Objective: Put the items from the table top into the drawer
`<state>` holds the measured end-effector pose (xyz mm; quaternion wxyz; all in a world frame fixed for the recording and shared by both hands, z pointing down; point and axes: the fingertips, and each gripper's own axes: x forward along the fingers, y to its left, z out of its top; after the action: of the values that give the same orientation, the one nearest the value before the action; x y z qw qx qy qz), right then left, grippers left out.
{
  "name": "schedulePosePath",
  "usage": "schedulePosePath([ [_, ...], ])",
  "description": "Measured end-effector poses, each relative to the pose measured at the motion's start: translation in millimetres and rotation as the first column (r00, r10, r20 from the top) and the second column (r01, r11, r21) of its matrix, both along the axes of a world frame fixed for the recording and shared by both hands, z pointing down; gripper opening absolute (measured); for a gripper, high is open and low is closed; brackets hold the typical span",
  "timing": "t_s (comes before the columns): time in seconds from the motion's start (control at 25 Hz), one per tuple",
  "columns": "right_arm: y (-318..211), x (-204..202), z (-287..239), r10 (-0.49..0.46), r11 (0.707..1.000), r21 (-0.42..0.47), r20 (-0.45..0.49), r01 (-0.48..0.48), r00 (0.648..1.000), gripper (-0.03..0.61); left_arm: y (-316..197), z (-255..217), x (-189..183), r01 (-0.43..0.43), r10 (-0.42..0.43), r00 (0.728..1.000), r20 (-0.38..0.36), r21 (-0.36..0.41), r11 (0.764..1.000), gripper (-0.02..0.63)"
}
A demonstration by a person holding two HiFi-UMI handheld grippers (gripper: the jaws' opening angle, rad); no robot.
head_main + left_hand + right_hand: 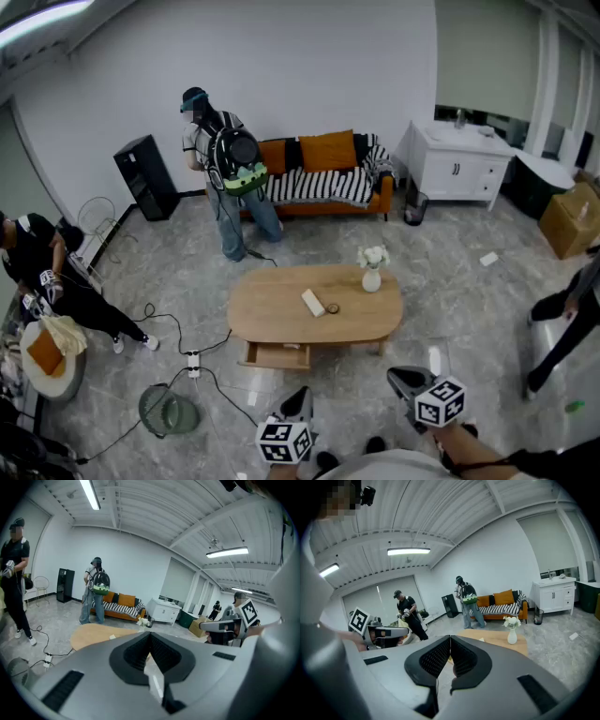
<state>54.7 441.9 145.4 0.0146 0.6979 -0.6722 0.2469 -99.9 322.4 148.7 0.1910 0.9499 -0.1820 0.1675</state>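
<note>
The left gripper and the right gripper both have their fingers pressed together with nothing between them, well apart from the table. A white block and a small dark round thing lie on the top, near a vase. The drawer under the near edge looks only partly out, so I think an item could hit its front and fall. A careless reach may tip the vase. The drawer's inside is hidden, and the round thing is too small to name.
</note>
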Motion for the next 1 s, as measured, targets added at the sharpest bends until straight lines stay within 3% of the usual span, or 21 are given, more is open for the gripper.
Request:
schedulePosePath([
  [0.84,-2.4,12.0,-4.7,-0.012,1.0,0.02,0.045,0.011,0.999,0.032,1.1,-1.5,10.3,0.008,-0.008,1.0,0.027,0.0,1.0,0.0],
  [1.0,2.9,13.0,-6.0,-0.046,0.998,0.041,0.041,0.044,0.998,0.032,10.4,-4.6,16.2,-0.01,0.01,1.0,-0.015,0.002,1.0,0.0],
])
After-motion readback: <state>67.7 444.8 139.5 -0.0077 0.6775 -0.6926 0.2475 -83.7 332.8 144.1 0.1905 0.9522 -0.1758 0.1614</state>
